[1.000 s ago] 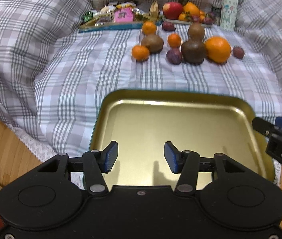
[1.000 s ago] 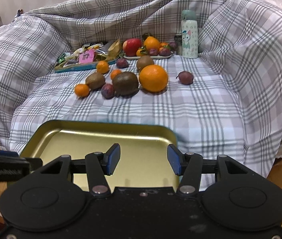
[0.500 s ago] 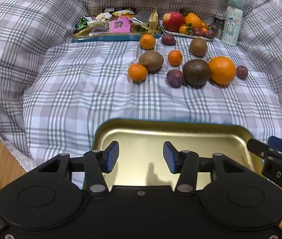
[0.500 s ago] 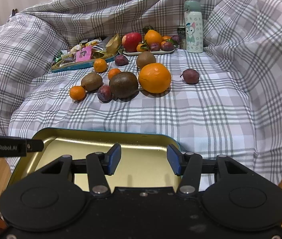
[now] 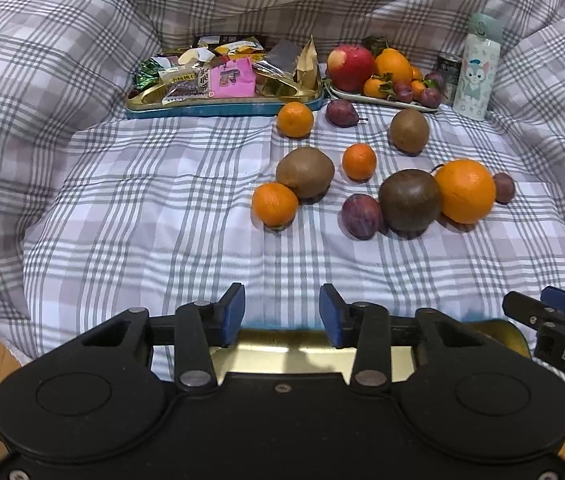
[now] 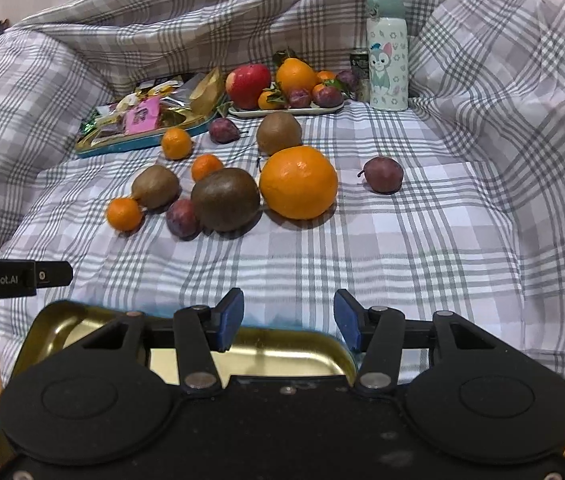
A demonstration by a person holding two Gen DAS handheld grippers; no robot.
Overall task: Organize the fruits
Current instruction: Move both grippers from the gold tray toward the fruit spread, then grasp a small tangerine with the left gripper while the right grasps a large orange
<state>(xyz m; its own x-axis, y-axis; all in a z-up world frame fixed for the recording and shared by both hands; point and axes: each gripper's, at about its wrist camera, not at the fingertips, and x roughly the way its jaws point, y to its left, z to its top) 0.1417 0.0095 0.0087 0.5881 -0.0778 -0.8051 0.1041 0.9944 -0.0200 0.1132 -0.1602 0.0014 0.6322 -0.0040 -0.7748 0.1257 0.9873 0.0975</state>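
Loose fruit lies on the plaid blanket: a large orange point(image 5: 465, 191) point(image 6: 298, 182), a dark brown round fruit point(image 5: 409, 200) point(image 6: 225, 199), kiwis point(image 5: 305, 172) point(image 6: 156, 186), small mandarins point(image 5: 274, 204) point(image 6: 124, 213) and plums point(image 5: 361, 216) point(image 6: 383, 174). An empty gold tray point(image 5: 314, 354) point(image 6: 282, 350) sits at the blanket's near edge, under both grippers. My left gripper point(image 5: 281, 316) is open and empty above the tray's far rim. My right gripper point(image 6: 288, 322) is open and empty too, to its right.
At the back stand a gold tray of wrapped snacks point(image 5: 222, 80) point(image 6: 142, 120), a white plate point(image 5: 386, 98) point(image 6: 286, 111) with an apple, oranges and plums, a cartoon bottle point(image 5: 477, 72) point(image 6: 387, 56) and a small can. Blanket folds rise on both sides. Wooden floor shows below.
Both grippers have moved forward and tilted up over the gold tray; the tray has slid down out of view and the loose fruit is nearer. Both stay open.
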